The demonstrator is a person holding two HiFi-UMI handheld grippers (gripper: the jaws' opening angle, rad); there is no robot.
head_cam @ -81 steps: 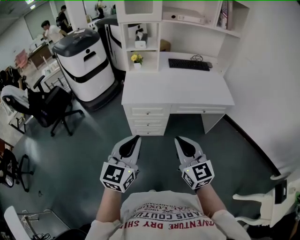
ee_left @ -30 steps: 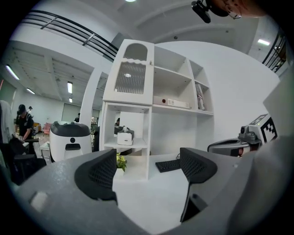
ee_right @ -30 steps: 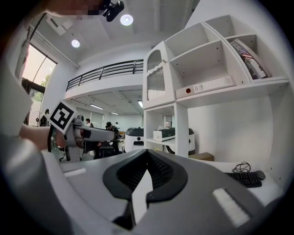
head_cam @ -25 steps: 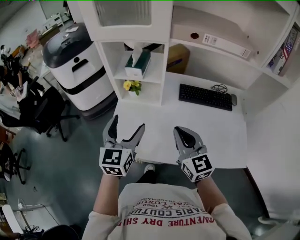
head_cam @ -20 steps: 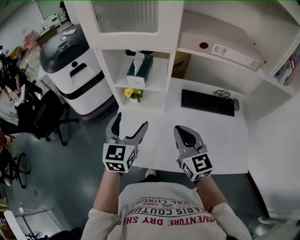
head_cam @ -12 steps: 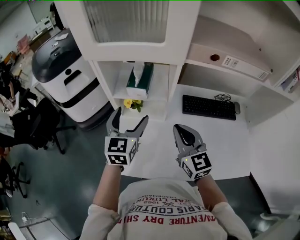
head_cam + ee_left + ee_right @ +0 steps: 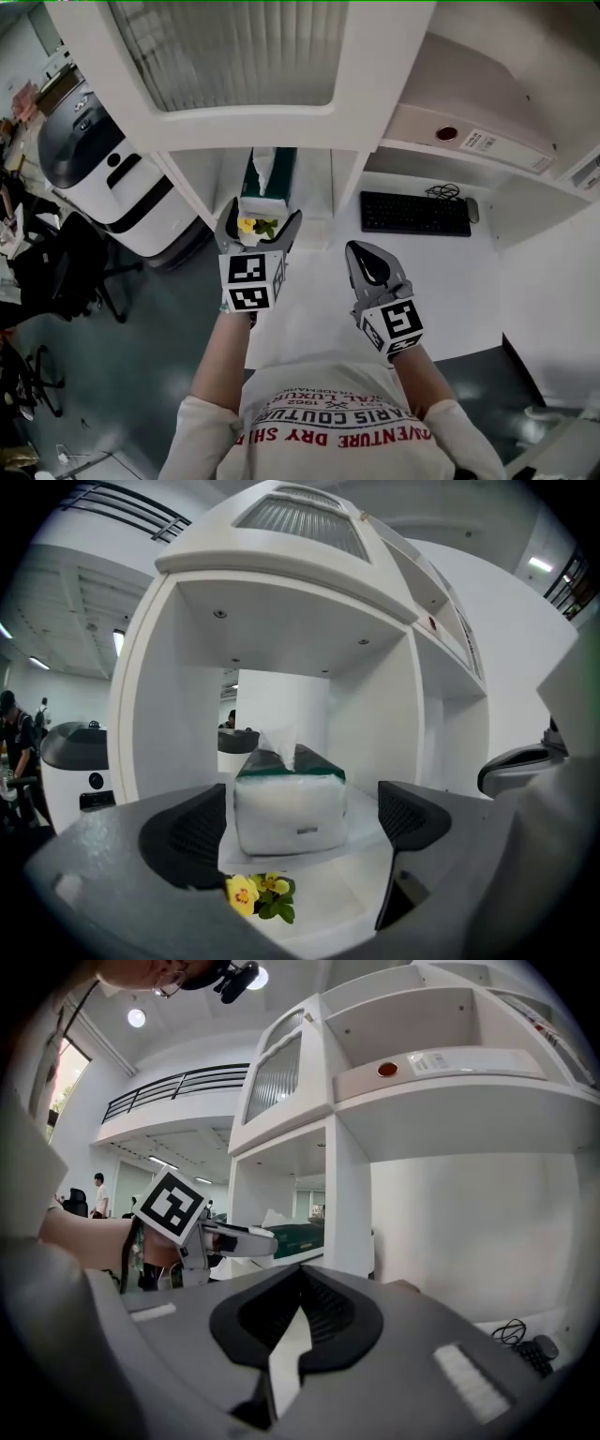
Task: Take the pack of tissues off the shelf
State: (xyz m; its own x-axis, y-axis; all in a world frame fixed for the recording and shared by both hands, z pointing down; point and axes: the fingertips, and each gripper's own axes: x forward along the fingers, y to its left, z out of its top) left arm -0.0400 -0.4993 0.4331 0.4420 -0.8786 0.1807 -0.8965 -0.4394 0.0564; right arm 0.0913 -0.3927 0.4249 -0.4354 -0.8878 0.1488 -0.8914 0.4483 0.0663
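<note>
Approach step: the left gripper, jaws opening with nothing between them, next had to straddle the pack of tissues by the shelf's front edge, while the right gripper hung clenched, empty.

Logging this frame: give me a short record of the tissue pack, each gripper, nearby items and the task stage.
tissue pack: stands on the shelf, one tissue poking out of the top
left gripper: jaws opening wide, aimed at the pack, not touching it
right gripper: shut, empty, over the desk
flowers: yellow, below the shelf
keyboard: on the desk, to the right
stage: pack not yet gripped
</note>
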